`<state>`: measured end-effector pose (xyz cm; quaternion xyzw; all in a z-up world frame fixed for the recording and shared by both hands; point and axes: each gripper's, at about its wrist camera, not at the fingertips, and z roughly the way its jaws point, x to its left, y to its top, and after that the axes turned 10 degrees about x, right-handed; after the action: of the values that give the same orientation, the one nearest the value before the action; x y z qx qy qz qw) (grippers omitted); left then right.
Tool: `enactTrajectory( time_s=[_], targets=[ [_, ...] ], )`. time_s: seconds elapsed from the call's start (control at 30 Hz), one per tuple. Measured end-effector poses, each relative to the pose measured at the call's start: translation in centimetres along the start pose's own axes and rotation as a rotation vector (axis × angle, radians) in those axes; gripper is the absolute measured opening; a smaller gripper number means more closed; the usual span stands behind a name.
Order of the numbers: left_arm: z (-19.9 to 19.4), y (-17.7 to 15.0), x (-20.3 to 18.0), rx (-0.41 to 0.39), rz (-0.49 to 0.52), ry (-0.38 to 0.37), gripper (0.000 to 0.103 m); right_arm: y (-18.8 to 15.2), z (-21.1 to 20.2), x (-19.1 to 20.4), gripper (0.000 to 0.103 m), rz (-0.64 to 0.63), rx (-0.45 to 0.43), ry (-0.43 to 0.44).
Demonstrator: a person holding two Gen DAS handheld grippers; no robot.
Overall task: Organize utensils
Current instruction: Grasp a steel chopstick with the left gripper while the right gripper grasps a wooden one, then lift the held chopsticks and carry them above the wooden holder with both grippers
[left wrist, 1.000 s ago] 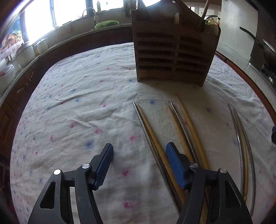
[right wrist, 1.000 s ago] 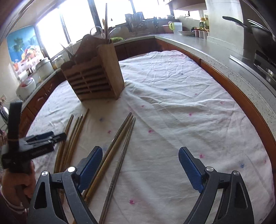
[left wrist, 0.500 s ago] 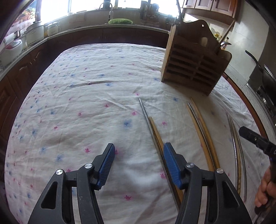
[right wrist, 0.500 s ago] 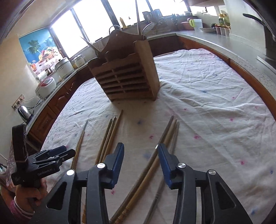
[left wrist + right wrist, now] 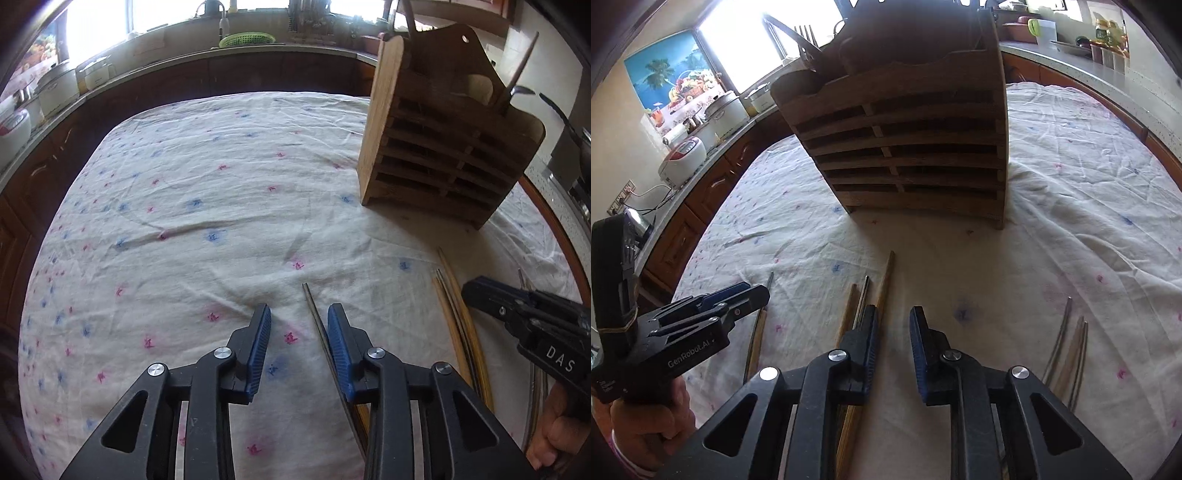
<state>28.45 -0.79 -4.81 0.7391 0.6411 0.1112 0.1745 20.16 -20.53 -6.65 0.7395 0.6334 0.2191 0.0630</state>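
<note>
A slatted wooden utensil holder (image 5: 439,155) (image 5: 905,147) stands on the flowered cloth, with a few utensils sticking out of its top. Chopsticks lie on the cloth in front of it. My left gripper (image 5: 299,317) hovers low over the cloth with its jaws closing. The tip of a metal chopstick (image 5: 314,314) lies between them, close to the right pad, untouched. My right gripper (image 5: 894,321) is also closing, to a narrow gap over bare cloth. A group of wooden and metal chopsticks (image 5: 884,284) runs under its left finger. Each gripper shows in the other's view: left gripper (image 5: 755,291), right gripper (image 5: 471,293).
More chopsticks (image 5: 1067,339) lie to the right of my right gripper, and another wooden one (image 5: 757,332) lies under the left gripper. A kitchen counter (image 5: 155,70) with rice cookers and a sink rings the table. A hand (image 5: 646,432) holds the left gripper.
Both grippers moved left across the cloth and dropped closer to it. Both sets of jaws narrowed a lot, the right most. The holder now looms nearer in the right wrist view.
</note>
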Motion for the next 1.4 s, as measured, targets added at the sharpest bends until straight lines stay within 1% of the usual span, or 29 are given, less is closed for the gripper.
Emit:
enactTrajectory(
  time_s=[0.07,0.13,0.2,0.27,0.33,0.37,0.43,0.47,0.57,0.63,0.8,0.93,1.0,1.2,1.4],
  targets=[
    [0.2,0.1,-0.8,-0.001,0.030,0.024,0.032,0.6,0.3,0.6,0.016,-0.020,0.001,-0.028],
    [0.4,0.2,-1.0,-0.008,0.037,0.019,0.032,1.0,0.7,1.1,0.016,-0.025,0.018,-0.022],
    [0.6,0.3,-0.9,-0.014,0.035,0.008,0.031,1.1,0.9,1.7,0.016,-0.046,0.012,-0.054],
    [0.7,0.3,-0.9,-0.025,0.037,0.008,0.023,1.2,1.1,2.2,0.015,-0.080,0.001,-0.096],
    [0.7,0.4,-0.9,-0.032,0.041,0.002,0.010,1.4,1.4,2.4,0.015,-0.097,0.003,-0.124],
    [0.6,0.3,-0.8,-0.034,0.043,-0.001,0.008,1.4,1.4,2.7,0.014,-0.114,0.005,-0.144],
    [0.3,0.1,-0.6,-0.038,0.040,-0.009,0.006,1.3,1.4,2.7,0.012,-0.132,0.004,-0.163],
    [0.1,-0.1,-0.4,-0.039,0.032,-0.020,0.006,1.3,1.3,2.5,0.009,-0.130,0.006,-0.157],
    [-0.9,-0.7,0.8,-0.047,-0.007,-0.087,0.002,1.1,0.4,1.5,0.005,-0.081,-0.002,-0.098],
    [-2.2,-1.3,1.5,-0.070,-0.025,-0.106,0.002,0.6,-1.1,0.9,0.005,-0.054,-0.032,-0.058],
    [-6.4,-3.1,3.1,-0.139,-0.061,-0.183,0.002,-0.8,-6.0,0.0,0.005,-0.023,-0.118,0.054],
    [-10.5,-5.0,4.1,-0.216,-0.071,-0.219,0.002,-1.9,-10.1,-0.3,0.005,-0.020,-0.195,0.098],
    [-12.4,-6.0,4.2,-0.251,-0.069,-0.233,0.002,-2.4,-11.7,-0.7,0.005,-0.018,-0.231,0.109],
    [-17.8,-9.4,4.9,-0.344,-0.059,-0.238,0.002,-3.4,-15.4,0.4,0.005,-0.034,-0.319,0.135],
    [-21.9,-11.8,5.6,-0.417,-0.058,-0.240,0.002,-3.6,-18.4,1.4,0.005,-0.058,-0.391,0.138]
  ],
)
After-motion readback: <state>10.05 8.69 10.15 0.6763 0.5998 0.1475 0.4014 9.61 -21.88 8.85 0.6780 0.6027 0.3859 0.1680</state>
